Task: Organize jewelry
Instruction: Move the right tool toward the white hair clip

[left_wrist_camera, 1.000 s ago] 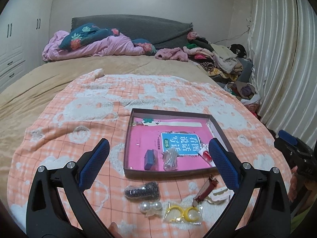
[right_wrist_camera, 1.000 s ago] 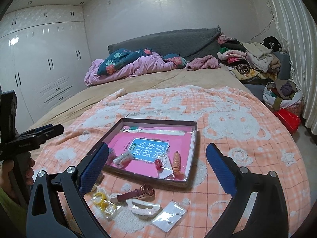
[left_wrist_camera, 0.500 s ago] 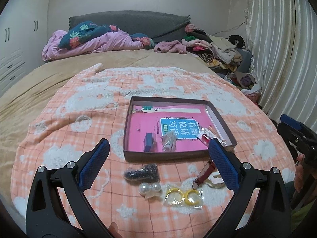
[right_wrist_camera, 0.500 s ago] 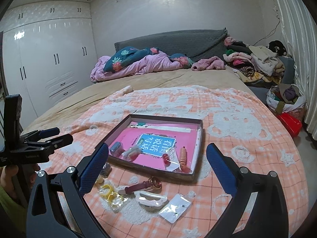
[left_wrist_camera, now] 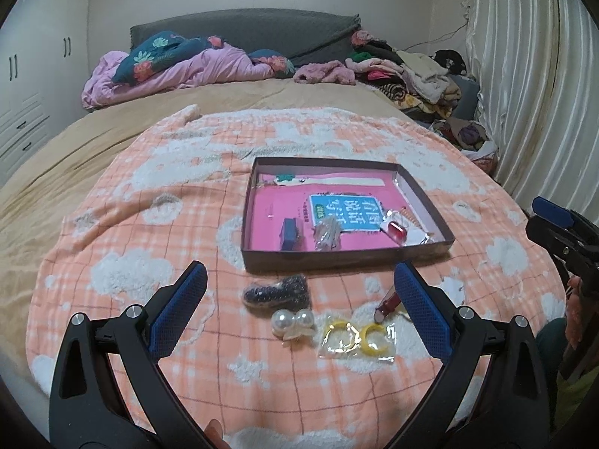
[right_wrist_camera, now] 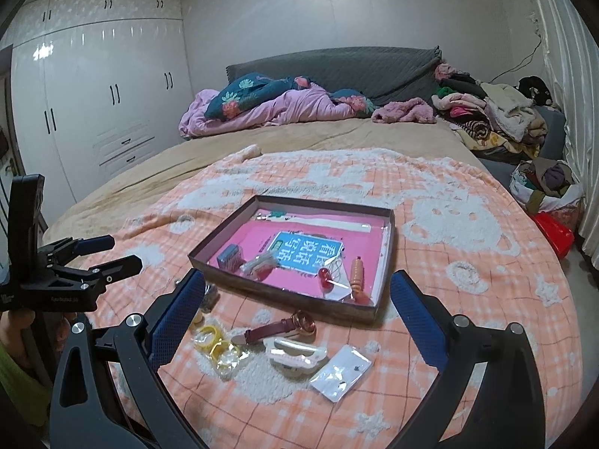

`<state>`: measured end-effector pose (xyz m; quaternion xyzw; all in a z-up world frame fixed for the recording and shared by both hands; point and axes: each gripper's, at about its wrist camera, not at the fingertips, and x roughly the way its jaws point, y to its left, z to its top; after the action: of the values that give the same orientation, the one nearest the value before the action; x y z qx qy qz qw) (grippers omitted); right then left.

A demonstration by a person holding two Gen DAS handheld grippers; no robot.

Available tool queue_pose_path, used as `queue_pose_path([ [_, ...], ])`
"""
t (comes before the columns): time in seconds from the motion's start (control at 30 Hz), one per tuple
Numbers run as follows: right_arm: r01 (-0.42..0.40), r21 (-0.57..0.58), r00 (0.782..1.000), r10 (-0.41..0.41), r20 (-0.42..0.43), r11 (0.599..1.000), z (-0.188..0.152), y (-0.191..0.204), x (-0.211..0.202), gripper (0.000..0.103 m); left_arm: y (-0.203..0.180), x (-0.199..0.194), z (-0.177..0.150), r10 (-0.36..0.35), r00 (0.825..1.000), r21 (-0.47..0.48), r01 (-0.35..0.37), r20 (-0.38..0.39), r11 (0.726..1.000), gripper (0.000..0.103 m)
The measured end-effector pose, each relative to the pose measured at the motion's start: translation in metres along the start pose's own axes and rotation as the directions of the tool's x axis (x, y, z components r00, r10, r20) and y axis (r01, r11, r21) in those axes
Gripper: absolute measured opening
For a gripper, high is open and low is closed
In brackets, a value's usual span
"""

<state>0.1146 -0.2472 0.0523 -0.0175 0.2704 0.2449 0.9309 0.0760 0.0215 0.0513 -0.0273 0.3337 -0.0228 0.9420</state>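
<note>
Both views are evenly lit by soft indoor light from above — no hard shadows fall on the blanket (left_wrist_camera: 149, 262), only faint ones under the box (right_wrist_camera: 284, 299) wall. The glossy wardrobe (right_wrist_camera: 93, 112) at far left carries a bright glare patch and a wide sheen. The curtain (left_wrist_camera: 524, 75) at right shows pale highlights along its folds. Fisheye distortion bends the walls and bed edges, and black vignette fills the corners. The centre is fairly sharp — slight softness blurs the small print in the box and the far pile of clothes (right_wrist_camera: 494, 116).
</note>
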Motion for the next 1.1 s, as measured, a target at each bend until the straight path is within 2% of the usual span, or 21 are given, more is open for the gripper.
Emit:
queue_pose_path([
  [0.63,-0.016,-0.033,0.993,0.012,-0.118,0.999,-0.030,0.007,0.023,0.098,0.007,0.008,-0.027,0.016,0.997,0.013,-0.015,-0.072,1.000,0.093],
  [1.1,-0.023,-0.061,0.979,0.010,-0.204,0.998,-0.055,0.009,0.041,0.098,-0.002,0.022,-0.054,-0.021,0.988,0.052,0.029,-0.152,0.998,0.093],
])
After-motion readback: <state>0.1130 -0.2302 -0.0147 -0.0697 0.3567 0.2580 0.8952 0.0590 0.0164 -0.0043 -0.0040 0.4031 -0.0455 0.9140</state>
